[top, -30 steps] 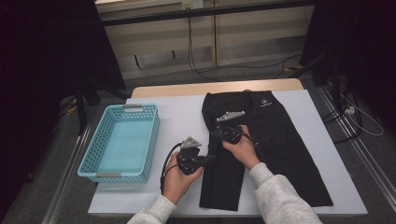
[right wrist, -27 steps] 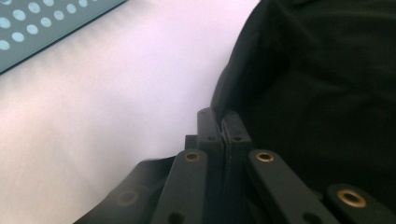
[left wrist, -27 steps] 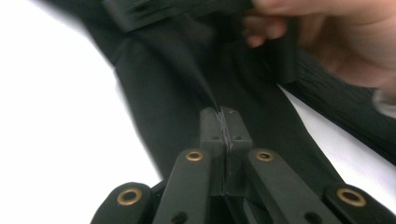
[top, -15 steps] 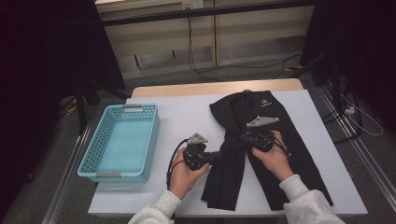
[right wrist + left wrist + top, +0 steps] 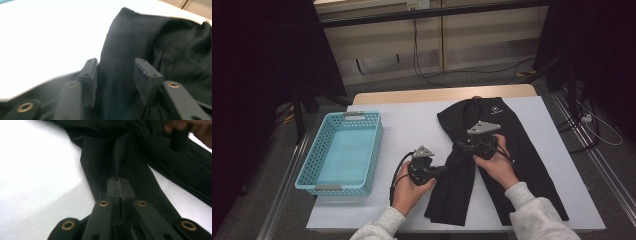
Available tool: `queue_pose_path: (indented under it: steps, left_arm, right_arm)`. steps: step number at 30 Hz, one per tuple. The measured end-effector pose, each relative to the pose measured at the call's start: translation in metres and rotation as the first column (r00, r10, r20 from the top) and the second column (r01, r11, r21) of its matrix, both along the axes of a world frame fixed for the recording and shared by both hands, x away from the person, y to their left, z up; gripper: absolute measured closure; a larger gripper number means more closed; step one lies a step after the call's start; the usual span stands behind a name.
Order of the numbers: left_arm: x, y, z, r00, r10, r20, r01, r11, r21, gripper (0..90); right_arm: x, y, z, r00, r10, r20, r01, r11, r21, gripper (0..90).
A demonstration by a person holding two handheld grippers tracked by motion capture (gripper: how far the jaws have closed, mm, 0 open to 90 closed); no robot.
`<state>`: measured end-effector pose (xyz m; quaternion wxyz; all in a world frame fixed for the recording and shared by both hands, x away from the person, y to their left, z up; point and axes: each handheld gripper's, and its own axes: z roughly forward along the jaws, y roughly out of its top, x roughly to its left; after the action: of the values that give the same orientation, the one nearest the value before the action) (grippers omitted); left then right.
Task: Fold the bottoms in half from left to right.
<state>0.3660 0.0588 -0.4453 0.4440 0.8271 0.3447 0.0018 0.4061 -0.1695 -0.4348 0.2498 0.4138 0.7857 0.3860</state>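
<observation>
Black trousers (image 5: 512,150) lie on the white table, waist at the far end and the two legs spread apart toward me. My left gripper (image 5: 446,169) is shut on a fold of the left leg, and in the left gripper view its pads (image 5: 120,185) pinch the dark cloth (image 5: 105,157). Higher up the same leg, my right gripper (image 5: 460,145) points left. Its jaws have just been opening. In the right gripper view they (image 5: 115,71) stand apart, with trouser cloth (image 5: 150,37) lying between and behind them but not pressed by the pads.
A light blue plastic basket (image 5: 373,152) with nothing in it stands on the left of the white-covered table (image 5: 412,125). Bare white surface lies between the basket and the trousers. Cables run across the floor beyond the table's far edge.
My right gripper has moved to the right, and the trouser legs, together before, now lie spread. Its jaws, shut on cloth earlier, now stand apart. The left gripper has held still.
</observation>
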Motion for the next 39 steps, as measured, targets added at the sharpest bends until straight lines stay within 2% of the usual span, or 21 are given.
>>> queue_pose_path:
  steps: [2,5,7,11,13,15,16,17,19,20,21,22,25,26,27,29,31,35,39]
  left_arm:
    - [0.0,0.0,0.0,1.0,0.002,-0.004,-0.002,1.0,0.002,88.8]
    - [-0.001,0.0,-0.001,1.0,0.0,-0.007,0.0,1.0,0.002,88.8]
    - [0.0,0.001,-0.002,1.0,0.003,-0.007,-0.003,1.0,-0.001,88.9]
    - [0.001,0.003,-0.002,0.9999,0.005,-0.011,-0.005,1.0,-0.001,88.9]
    - [0.001,0.004,-0.002,0.9999,0.008,-0.013,-0.008,1.0,0.001,89.0]
    - [0.001,0.004,-0.003,0.9998,0.013,-0.012,-0.013,0.9999,0.0,88.9]
    - [0.0,0.003,-0.002,0.9999,0.005,-0.013,-0.005,1.0,-0.004,88.9]
    - [0.0,0.003,-0.002,0.9999,0.005,-0.013,-0.005,1.0,-0.004,88.9]
    - [0.0,0.003,0.0,0.9999,0.003,-0.01,-0.003,1.0,-0.003,88.9]
    - [0.0,0.004,0.0,0.9999,0.007,-0.008,-0.007,0.9999,-0.008,88.9]
    - [0.0,0.004,0.0,0.9999,0.01,-0.008,-0.011,0.9999,-0.011,88.9]
    - [0.0,0.004,0.0,0.9999,0.013,-0.005,-0.013,0.9998,-0.012,88.9]
    - [0.0,0.004,0.003,0.9999,0.012,0.004,-0.012,0.9998,-0.014,89.0]
    - [-0.001,0.004,0.004,0.9999,0.014,0.005,-0.014,0.9996,-0.023,89.1]
    - [-0.001,0.004,0.005,0.9999,0.01,0.009,-0.01,0.9997,-0.021,89.1]
    - [-0.002,0.004,0.008,0.9999,0.01,0.013,-0.01,0.9995,-0.03,89.1]
    - [-0.002,0.001,0.012,0.9996,0.017,0.023,-0.016,0.9993,-0.034,89.2]
    - [-0.003,-0.006,0.019,0.9994,-0.014,0.033,0.016,0.9988,-0.046,89.2]
    - [-0.005,-0.02,0.035,0.9975,-0.055,0.044,0.059,0.9937,-0.095,89.2]
  right_arm:
    - [0.009,0.006,0.0,0.9999,0.013,0.008,-0.013,0.9999,0.005,50.1]
    - [0.023,0.017,-0.003,0.9997,0.021,0.012,-0.021,0.9995,-0.024,46.1]
    - [0.029,0.025,-0.007,0.9992,0.038,0.011,-0.038,0.9991,-0.017,45.8]
    - [0.041,0.035,-0.019,0.9993,0.038,-0.007,-0.038,0.9973,-0.063,47.6]
    - [0.047,0.036,-0.024,0.9997,0.017,-0.015,-0.018,0.9959,-0.089,51.9]
    - [0.053,0.036,-0.029,0.9997,0.014,-0.021,-0.017,0.992,-0.125,62.4]
    - [0.055,0.036,-0.03,0.9996,0.023,-0.016,-0.025,0.9892,-0.144,71.6]
    - [0.055,0.036,-0.03,0.9996,0.023,-0.016,-0.025,0.9892,-0.144,71.6]
    - [0.056,0.036,-0.03,0.9991,0.031,-0.027,-0.035,0.9893,-0.141,81.6]
    - [0.056,0.037,-0.029,0.9991,0.036,-0.022,-0.039,0.9851,-0.168,87.5]
    - [0.056,0.037,-0.029,0.9991,0.036,-0.022,-0.039,0.9851,-0.168,87.5]
    - [0.056,0.037,-0.027,0.9995,0.026,-0.018,-0.029,0.9883,-0.15,88.4]
    - [0.056,0.031,-0.014,1.0,0.004,-0.001,-0.004,0.9983,-0.058,89.3]
    - [0.055,0.025,-0.004,0.9999,-0.011,0.013,0.011,0.9998,-0.017,89.4]
    - [0.055,0.025,-0.004,0.9999,-0.011,0.013,0.011,0.9998,-0.017,89.4]
    - [0.056,0.018,0.003,0.9998,-0.02,-0.004,0.02,0.9991,0.038,89.4]
    - [0.056,0.011,0.009,0.9995,-0.031,-0.003,0.031,0.9977,0.061,89.4]
    - [0.058,-0.005,0.016,0.9977,-0.062,-0.028,0.065,0.9911,0.116,89.5]
    - [0.058,-0.028,0.028,0.9933,-0.107,-0.043,0.112,0.9861,0.123,89.8]
